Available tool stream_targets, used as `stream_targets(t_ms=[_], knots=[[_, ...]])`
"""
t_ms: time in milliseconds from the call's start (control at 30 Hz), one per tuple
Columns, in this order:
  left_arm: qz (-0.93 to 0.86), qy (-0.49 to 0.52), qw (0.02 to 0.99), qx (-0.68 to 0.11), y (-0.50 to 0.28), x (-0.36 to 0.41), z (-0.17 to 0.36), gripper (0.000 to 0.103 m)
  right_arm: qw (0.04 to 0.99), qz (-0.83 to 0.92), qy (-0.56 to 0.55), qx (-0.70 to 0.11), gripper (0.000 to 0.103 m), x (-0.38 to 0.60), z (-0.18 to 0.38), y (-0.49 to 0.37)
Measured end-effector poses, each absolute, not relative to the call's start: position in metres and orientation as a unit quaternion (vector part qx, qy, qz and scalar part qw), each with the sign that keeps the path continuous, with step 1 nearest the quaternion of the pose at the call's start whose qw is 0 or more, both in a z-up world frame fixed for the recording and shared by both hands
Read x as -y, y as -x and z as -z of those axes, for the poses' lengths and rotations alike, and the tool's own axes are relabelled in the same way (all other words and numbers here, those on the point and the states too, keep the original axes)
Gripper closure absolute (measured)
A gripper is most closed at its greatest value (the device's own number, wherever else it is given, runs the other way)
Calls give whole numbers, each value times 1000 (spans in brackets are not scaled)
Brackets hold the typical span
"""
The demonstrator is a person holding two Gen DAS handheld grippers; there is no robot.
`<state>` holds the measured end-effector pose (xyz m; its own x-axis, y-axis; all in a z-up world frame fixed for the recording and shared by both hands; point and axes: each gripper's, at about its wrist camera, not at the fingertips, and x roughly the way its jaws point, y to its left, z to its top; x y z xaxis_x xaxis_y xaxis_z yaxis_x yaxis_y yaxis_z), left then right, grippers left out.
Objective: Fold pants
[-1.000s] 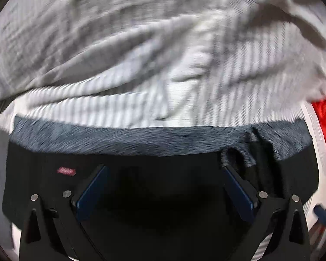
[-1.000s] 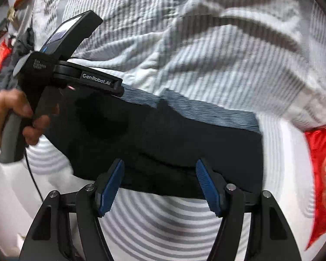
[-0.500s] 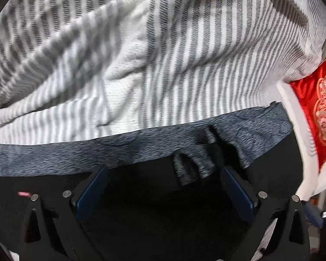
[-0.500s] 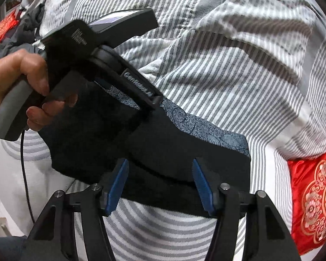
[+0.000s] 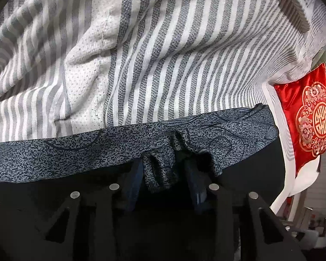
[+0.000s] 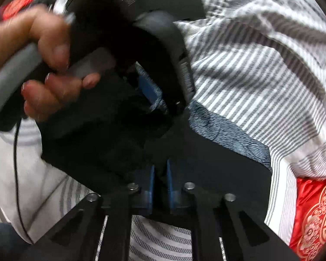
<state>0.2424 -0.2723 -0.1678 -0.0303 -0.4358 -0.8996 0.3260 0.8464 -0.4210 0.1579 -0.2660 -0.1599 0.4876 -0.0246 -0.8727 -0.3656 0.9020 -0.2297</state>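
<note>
The black pants (image 5: 245,174) with a speckled grey waistband (image 5: 76,152) lie on a striped bed cover. My left gripper (image 5: 163,169) is shut on a bunched fold of the waistband. In the right wrist view the pants (image 6: 217,158) lie folded and dark. My right gripper (image 6: 160,174) is shut on their near edge. The left gripper (image 6: 150,89) also shows there, held by a hand, its blue pads pinching the waistband.
The grey and white striped bed cover (image 5: 163,54) is rumpled behind the pants. A red embroidered cushion (image 5: 310,117) lies at the right and shows in the right wrist view (image 6: 315,213). A black cable (image 6: 16,163) hangs from the left gripper's handle.
Both grippers went from open to shut. The left one closed on the waistband fold; the right one closed on the near edge. The left gripper moved closer to the right camera.
</note>
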Motion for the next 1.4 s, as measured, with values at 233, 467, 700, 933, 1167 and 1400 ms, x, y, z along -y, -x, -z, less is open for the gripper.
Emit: stream_targets(t_ms=[233, 467, 700, 933, 1167, 1400], knots=[[273, 51, 700, -657, -238, 250, 152, 61, 838, -125, 189, -496, 94, 271, 140, -142], [250, 53, 710, -656, -237, 243, 158, 58, 815, -135, 233, -513, 89, 257, 169, -137], [229, 21, 739, -633, -233, 236, 116, 58, 832, -155, 158, -509, 36, 287, 126, -115], [268, -1, 743, -613, -222, 288, 91, 58, 835, -40, -78, -543, 71, 410, 99, -151], [228, -36, 736, -637, -207, 321, 130, 58, 801, 15, -238, -549, 90, 487, 121, -195], [204, -18, 747, -632, -170, 294, 148, 43, 802, -9, -219, -556, 90, 472, 159, -160]])
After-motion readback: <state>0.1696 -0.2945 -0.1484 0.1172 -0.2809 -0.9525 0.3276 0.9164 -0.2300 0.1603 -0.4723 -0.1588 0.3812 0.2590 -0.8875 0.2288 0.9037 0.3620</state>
